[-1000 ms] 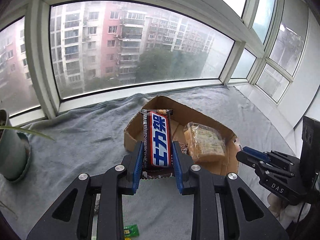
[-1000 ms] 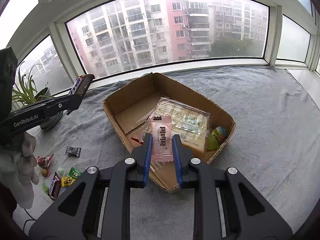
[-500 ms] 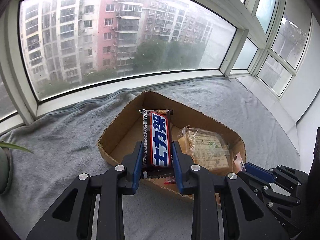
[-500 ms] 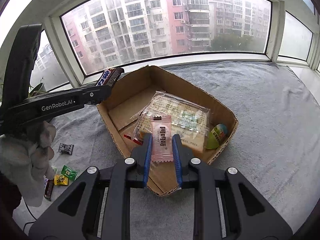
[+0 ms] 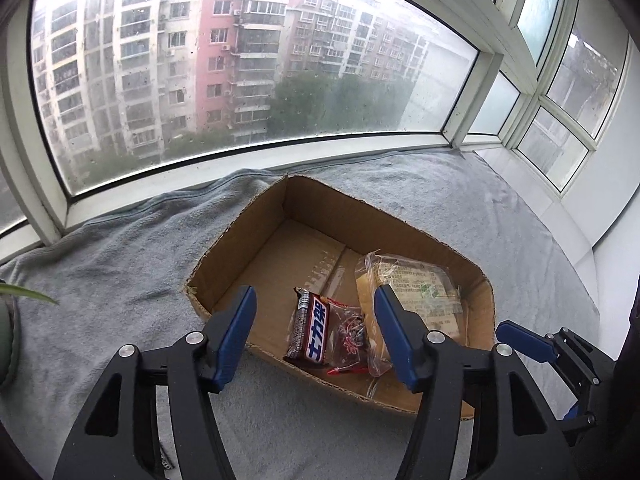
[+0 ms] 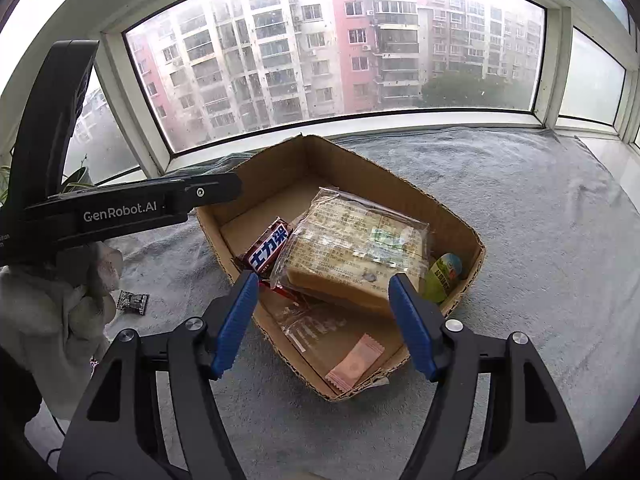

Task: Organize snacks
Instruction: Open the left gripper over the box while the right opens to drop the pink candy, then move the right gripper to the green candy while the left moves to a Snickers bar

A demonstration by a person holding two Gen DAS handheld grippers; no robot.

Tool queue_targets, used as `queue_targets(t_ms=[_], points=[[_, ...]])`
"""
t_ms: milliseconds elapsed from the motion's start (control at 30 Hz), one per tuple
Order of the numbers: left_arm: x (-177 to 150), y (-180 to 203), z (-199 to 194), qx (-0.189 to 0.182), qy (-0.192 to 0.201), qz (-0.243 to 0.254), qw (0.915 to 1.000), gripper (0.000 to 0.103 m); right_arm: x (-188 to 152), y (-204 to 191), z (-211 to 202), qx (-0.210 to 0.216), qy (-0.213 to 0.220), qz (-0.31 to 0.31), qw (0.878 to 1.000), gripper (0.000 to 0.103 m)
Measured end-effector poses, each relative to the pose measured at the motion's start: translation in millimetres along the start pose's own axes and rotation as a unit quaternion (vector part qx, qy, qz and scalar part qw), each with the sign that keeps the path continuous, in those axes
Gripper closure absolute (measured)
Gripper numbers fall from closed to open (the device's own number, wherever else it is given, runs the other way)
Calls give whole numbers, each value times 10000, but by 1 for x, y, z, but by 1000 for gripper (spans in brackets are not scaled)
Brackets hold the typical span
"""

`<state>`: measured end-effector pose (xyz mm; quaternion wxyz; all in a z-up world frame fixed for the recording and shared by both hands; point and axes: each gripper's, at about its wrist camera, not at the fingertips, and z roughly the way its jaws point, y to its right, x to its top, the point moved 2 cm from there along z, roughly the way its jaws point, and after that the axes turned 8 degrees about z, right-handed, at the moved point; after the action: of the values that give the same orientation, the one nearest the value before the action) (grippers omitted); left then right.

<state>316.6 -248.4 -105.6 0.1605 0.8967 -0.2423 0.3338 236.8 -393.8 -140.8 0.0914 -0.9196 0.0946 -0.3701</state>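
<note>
A brown cardboard box [image 5: 248, 240] [image 6: 460, 220] sits on a grey blanket. My left gripper [image 5: 314, 332] is open and empty above the box's near edge. A dark chocolate bar [image 5: 312, 330] [image 6: 269, 249] lies in the box below it, beside a clear bag of bread [image 5: 416, 292] [image 6: 352, 248]. My right gripper [image 6: 322, 316] is open and empty over the box. A pink sachet [image 6: 354, 364] lies on the box floor near its front corner. A green snack [image 6: 442, 274] sits by the right wall.
The grey blanket [image 6: 540, 240] covers the window ledge. A small dark wrapped candy [image 6: 132, 302] lies on it left of the box. A potted plant [image 6: 76, 178] stands at the far left. Windows run along the back.
Both grippers opened. The chocolate bar dropped from my left gripper into the box, and the pink sachet dropped from my right gripper onto the box floor.
</note>
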Motion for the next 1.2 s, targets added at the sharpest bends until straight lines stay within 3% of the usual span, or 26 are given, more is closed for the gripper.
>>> queue_targets(t_ms=[367,667,1000,1200], points=[[-1,-9,-23,135,137,-74,9998,42,-3,-9,-13,55,14,-70,10000,33],[-14,-35,-86,367,456,-185,9981,42,-5,-29,-36,259,112,-231,9993,33],[-64,-85,-165,824,709,-678,9918,42,-15,-68,-47,563,43,-693,9960,33],[-109,-107,-193,1090,609,-988,9872,42,-25,-88,-40,756,-167,-1007,9919,33]])
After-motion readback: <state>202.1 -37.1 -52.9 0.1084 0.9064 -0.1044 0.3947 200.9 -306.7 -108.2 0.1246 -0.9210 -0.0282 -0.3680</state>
